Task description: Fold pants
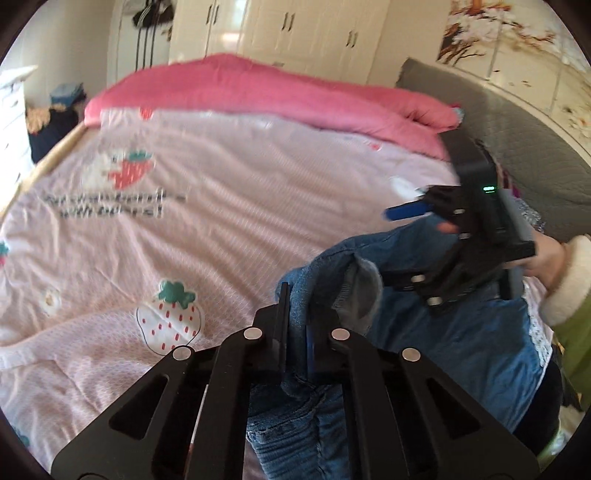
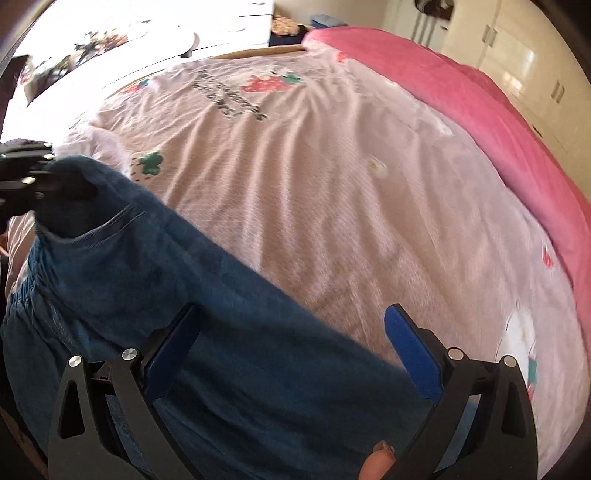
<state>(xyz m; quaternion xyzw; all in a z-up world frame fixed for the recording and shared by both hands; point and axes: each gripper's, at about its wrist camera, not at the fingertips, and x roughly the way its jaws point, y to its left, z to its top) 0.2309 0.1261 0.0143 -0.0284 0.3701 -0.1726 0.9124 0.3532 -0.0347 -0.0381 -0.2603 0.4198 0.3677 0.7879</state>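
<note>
The blue denim pants (image 1: pixel 450 339) hang bunched above the pink bed. My left gripper (image 1: pixel 295 317) is shut on a fold of the pants near the waistband. In the right wrist view the pants (image 2: pixel 207 295) stretch from the left gripper (image 2: pixel 33 177) at the far left down across my right gripper (image 2: pixel 291 332). My right gripper is open, its blue pads wide apart with the denim lying between them. The right gripper also shows in the left wrist view (image 1: pixel 417 210), held by a hand at the right.
A pale pink strawberry-print quilt (image 1: pixel 207 221) covers the bed, with a bright pink blanket (image 1: pixel 258 88) along the far side. A grey headboard (image 1: pixel 517 147) stands at the right, white wardrobes (image 1: pixel 295 29) behind.
</note>
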